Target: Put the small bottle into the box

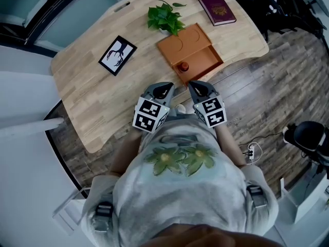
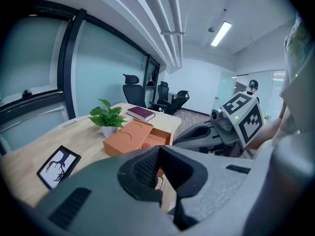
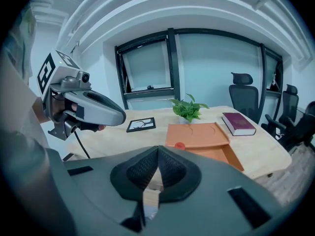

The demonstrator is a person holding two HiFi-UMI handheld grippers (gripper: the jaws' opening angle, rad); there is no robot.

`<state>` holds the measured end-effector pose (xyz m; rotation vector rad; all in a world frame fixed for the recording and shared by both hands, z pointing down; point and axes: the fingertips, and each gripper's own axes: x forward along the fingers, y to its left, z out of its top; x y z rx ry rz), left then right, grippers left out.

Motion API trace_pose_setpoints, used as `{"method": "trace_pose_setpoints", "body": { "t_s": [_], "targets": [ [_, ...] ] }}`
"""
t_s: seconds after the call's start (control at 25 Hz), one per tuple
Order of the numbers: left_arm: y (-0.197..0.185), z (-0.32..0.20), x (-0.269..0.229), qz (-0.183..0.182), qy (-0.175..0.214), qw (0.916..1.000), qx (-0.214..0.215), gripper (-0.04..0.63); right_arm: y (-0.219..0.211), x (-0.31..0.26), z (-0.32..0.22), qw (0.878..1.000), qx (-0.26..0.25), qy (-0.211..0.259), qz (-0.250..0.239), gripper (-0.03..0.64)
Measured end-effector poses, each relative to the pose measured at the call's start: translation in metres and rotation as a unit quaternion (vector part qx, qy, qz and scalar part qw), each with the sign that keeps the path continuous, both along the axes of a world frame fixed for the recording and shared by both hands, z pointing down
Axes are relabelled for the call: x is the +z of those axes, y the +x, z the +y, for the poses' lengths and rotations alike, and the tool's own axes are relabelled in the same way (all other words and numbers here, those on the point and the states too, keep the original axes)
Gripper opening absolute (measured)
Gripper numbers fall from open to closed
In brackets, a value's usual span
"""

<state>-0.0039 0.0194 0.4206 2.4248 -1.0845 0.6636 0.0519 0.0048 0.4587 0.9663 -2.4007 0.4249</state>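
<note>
Head view showed plant (image 1: 165,17), book (image 1: 217,8) and picture (image 1: 117,54) around the box (image 1: 190,53) (small bottle (image 1: 183,66) at its near edge). The left tool (image 1: 165,90) and right tool (image 1: 197,88) hung side by side at the surface (image 1: 92,99) edge, each with jaws together.

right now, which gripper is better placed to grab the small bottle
Right, narrowly: the right gripper sits nearest the small bottle, with the open box on its side; it's shut.

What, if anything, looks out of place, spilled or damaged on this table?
Nothing spilled or damaged. The orange box sits skewed to the table edge with its drawer slid open, and the small bottle stands upright at the drawer's near corner; whether inside it, I cannot tell.
</note>
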Motion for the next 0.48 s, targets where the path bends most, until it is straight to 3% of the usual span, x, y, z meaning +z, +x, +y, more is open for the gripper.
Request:
{"method": "trace_pose_setpoints", "body": {
  "t_s": [0.48],
  "targets": [
    [-0.002, 0.008, 0.003, -0.003, -0.007, 1.0, -0.001, 0.008, 0.023, 0.001, 0.001, 1.0, 0.027, -0.003, 0.007, 0.008]
  ]
}}
